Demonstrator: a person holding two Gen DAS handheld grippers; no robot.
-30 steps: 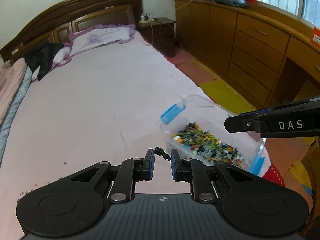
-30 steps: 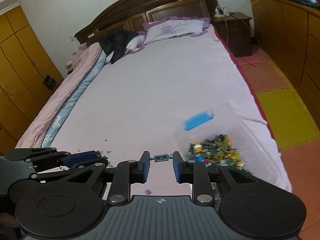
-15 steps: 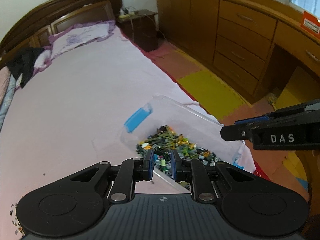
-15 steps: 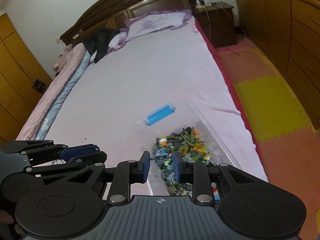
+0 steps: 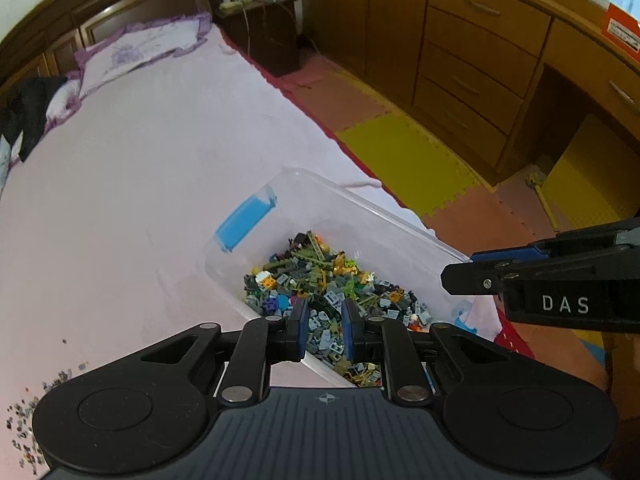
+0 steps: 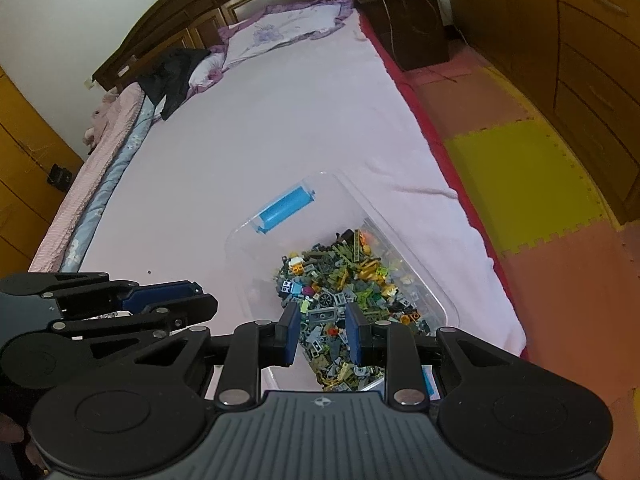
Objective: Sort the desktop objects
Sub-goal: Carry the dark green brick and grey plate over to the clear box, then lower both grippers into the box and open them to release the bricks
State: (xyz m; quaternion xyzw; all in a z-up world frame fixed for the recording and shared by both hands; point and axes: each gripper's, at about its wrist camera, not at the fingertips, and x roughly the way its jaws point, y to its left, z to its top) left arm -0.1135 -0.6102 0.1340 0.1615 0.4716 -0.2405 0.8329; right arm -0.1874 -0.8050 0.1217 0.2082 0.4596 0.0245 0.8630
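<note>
- Left wrist view: the left gripper (image 5: 325,328) hangs over the near end of a clear plastic bin (image 5: 376,208), its blue-padded fingers (image 5: 301,328) set a narrow gap apart with nothing pinched between them
- The bin rests on a pink bedsheet (image 5: 140,184) near the bed's right edge; a heap of small mixed bricks (image 5: 320,280) fills its floor, and a blue latch (image 5: 245,224) sits on its far end
- Loose bricks (image 5: 24,428) lie scattered on the sheet at lower left; the right gripper (image 5: 472,276) enters from the right
- Right wrist view: the right gripper (image 6: 322,334) is over the same bin (image 6: 404,256), fingers (image 6: 291,334) somewhat parted; whether the grey plate (image 6: 323,315) between the tips is gripped or lies on the heap (image 6: 340,280) cannot be told
- The left gripper (image 6: 208,300) shows at lower left, beside the bin
</note>
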